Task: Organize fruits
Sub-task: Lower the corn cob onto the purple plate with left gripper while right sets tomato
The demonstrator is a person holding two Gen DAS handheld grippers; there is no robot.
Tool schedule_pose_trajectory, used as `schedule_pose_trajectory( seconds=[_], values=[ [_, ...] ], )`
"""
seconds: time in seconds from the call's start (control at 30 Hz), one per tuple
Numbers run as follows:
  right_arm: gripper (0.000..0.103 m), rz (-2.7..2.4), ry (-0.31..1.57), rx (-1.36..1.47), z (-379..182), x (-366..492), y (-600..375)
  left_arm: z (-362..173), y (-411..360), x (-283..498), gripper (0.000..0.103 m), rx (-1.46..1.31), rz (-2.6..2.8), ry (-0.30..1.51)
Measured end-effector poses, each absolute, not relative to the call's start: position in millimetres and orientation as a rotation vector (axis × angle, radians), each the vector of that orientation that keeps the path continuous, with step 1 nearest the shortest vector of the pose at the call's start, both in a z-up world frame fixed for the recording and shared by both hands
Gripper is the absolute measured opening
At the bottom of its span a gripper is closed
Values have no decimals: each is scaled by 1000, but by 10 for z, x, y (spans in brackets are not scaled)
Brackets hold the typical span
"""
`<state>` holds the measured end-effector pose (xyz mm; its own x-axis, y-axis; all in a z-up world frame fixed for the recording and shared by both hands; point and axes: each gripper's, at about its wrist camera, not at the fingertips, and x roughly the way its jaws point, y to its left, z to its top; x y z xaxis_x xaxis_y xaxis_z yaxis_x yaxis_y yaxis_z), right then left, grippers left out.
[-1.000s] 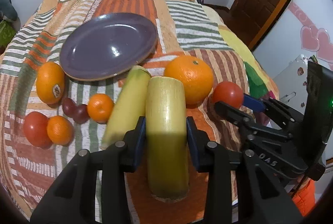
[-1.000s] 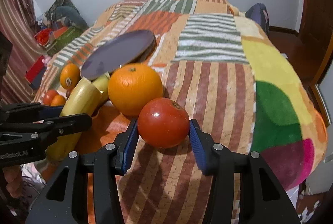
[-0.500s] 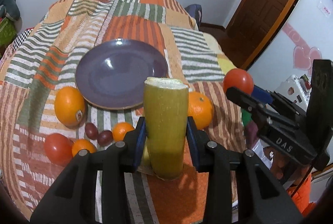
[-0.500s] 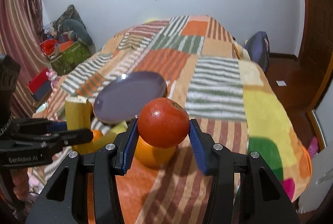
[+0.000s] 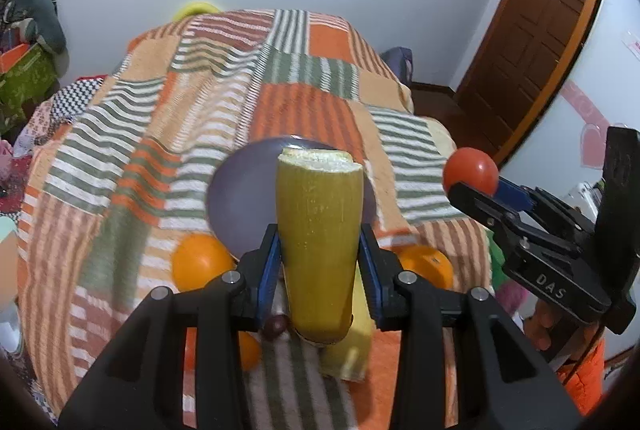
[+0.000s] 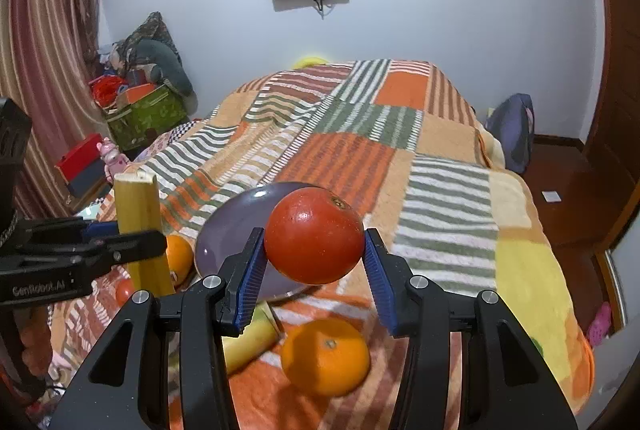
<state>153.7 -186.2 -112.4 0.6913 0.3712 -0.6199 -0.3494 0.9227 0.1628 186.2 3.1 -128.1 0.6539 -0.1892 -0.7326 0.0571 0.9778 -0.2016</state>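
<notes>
1. Left claw (image 5: 320, 262) pinches a yellow-green cut sugarcane piece (image 5: 320, 246) upright between its blue pads; a second ago the piece lay on the bed among the fruit, now it is lifted clear.
2. Right claw (image 6: 314, 266) is clamped on a red tomato (image 6: 314, 236), also raised off the blanket since a second ago and now in the air in front of the purple plate (image 6: 224, 226).
3. Both lifts look finished; carry to the plate is likely next, plate interior shows nothing on it.
4. Left on the bed: large orange (image 6: 325, 356), a second cane piece (image 6: 250, 336), another orange (image 5: 198, 262), a dark grape (image 5: 276, 324).
5. Cane piece: smooth waxy rind, stiff cylinder, rough pale fibrous cut top. Tomato: glossy, round, soft-skinned, so easily bruised.
6. Plate: smooth, glazed, shallow. Patchwork blanket (image 6: 448, 190): woolly, striped, soft, so round fruit may roll.
</notes>
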Motion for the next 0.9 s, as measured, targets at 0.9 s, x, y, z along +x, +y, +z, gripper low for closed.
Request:
schedule_pose_trajectory(
  seconds=[0.9],
  values=[
    [45,483,812,-219,-1483,2511,-1197,-1774,483,2857,37,-150,-119,966]
  ],
)
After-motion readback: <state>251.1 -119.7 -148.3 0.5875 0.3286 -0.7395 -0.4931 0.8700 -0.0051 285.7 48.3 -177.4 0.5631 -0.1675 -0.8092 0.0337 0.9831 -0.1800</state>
